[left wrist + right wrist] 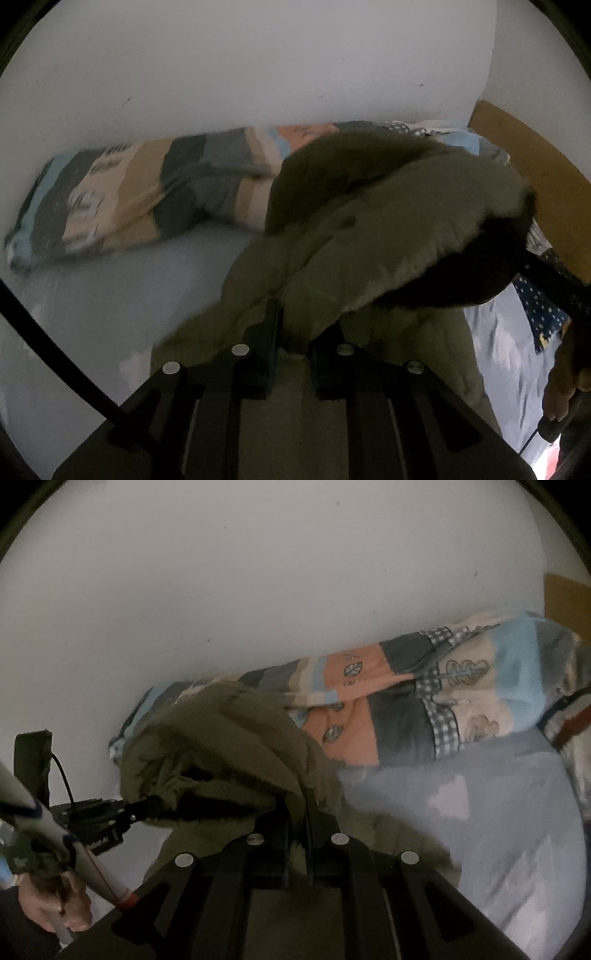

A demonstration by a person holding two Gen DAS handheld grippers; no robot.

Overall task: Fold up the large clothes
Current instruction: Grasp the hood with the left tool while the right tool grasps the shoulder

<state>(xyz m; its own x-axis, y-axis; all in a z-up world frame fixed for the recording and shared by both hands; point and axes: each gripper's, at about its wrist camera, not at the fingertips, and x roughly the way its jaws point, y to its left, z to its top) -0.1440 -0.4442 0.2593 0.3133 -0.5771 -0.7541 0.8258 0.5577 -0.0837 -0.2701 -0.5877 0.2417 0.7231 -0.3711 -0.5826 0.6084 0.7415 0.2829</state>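
You have one large garment in play — an olive-green padded coat (388,229) with a dark fur-trimmed edge, bunched and lifted above the bed (110,295), whose sheet is pale blue-grey. Your left gripper (291,332) has its jaws nearly pressed together, pinching a fold of the coat's lower edge; the fabric rises straight out of the narrow gap between the two fingers. Your right gripper (297,812) does the same in its own view, jaws close together with olive cloth caught between them. In the right wrist view the other gripper shows at the left, its tip buried in the coat's dark lining, with one hand (55,904) gripping its handle below. Behind the coat, along the white wall (258,66), lies one rolled patchwork quilt (424,701) in blue, orange, grey and cream. One wooden headboard (535,177) stands at the right edge — a single piece, partly hidden by the coat.
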